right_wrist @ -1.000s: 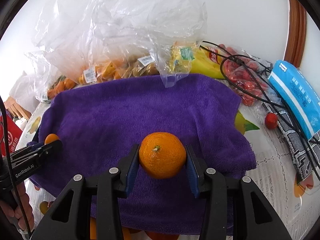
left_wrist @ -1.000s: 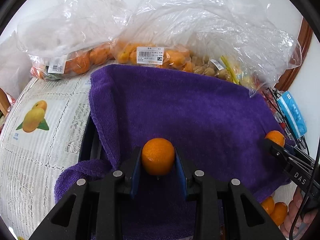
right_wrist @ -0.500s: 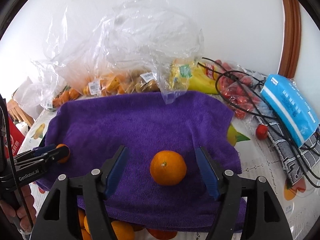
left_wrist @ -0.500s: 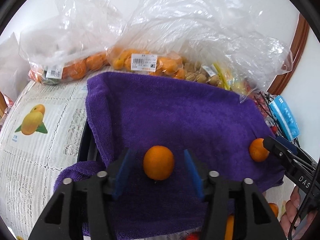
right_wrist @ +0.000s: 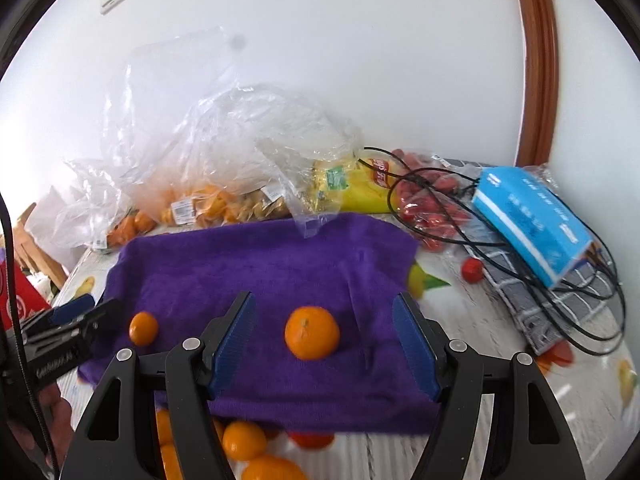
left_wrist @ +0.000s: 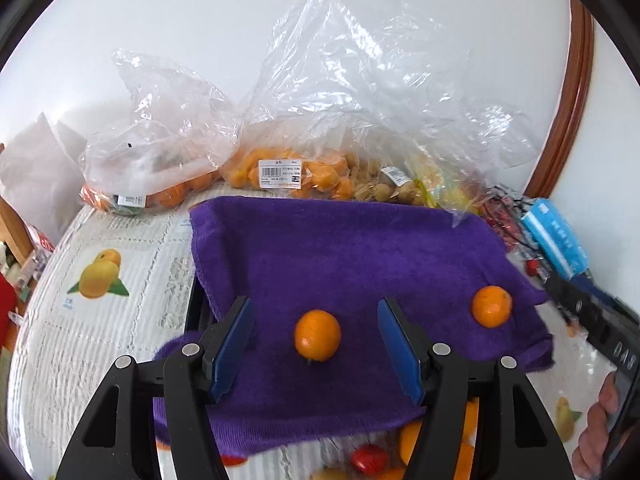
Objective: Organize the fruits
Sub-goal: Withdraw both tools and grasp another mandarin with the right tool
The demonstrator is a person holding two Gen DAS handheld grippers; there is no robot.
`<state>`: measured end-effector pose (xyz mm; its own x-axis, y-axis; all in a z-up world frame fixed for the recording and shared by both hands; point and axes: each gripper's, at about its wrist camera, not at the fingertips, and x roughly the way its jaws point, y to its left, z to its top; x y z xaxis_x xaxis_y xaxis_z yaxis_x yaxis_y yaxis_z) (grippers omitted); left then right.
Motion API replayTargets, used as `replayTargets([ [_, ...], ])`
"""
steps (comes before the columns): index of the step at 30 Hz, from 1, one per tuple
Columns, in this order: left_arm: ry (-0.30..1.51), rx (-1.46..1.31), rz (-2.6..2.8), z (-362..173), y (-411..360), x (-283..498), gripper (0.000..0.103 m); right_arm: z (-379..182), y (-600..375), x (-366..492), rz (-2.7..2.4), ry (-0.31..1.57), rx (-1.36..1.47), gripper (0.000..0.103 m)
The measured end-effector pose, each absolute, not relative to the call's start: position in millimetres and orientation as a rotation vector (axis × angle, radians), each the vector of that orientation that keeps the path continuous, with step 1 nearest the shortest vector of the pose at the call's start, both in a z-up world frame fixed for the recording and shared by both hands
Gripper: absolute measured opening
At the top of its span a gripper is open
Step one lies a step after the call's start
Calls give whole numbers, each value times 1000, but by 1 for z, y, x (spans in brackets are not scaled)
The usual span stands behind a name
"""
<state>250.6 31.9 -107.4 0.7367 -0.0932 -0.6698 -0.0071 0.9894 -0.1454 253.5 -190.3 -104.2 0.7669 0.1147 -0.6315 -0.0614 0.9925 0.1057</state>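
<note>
A purple towel (left_wrist: pixel 340 248) (right_wrist: pixel 260 264) is spread on the table. A small orange (left_wrist: pixel 318 340) lies on it between the blue pads of my left gripper (left_wrist: pixel 315 308); the jaws are opening and touch nothing. To its right a second, rounder orange (left_wrist: pixel 491 306) rests near the towel's right edge. In the right wrist view that rounder orange (right_wrist: pixel 312 333) sits on the towel between the wide-apart pads of my right gripper (right_wrist: pixel 325 300), free of both. The small orange (right_wrist: pixel 143 328) shows at the left, beside the left gripper (right_wrist: pixel 76 312).
Clear plastic bags of oranges and other small fruit (left_wrist: pixel 288 172) line the back wall. A blue pack (right_wrist: pixel 532 216), black cables (right_wrist: pixel 520 276) and a bag of red fruit (right_wrist: pixel 432 208) lie to the right. Loose oranges (right_wrist: pixel 244 440) lie by the towel's near edge.
Both grippers let go of their oranges, which now rest on the towel. The jaws spread wide and both grippers have lifted and drawn back.
</note>
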Motion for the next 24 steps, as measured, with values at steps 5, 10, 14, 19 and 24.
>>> replayTargets([
  [5,743,-157,-42,-103,39,228,62,-104,-190,220,105,732,51,70],
  [10,773,-175,-21,-109,53,206,68,-126,-179,192,155,775,57,70],
  [14,808,-177,-34,-116,61,185,70,-148,-169,179,176,820,68,69],
  [19,819,-131,-34,-124,62,166,71,-169,-165,177,160,841,78,57],
  [24,852,-125,-52,-138,59,161,71,-178,-169,182,178,868,123,44],
])
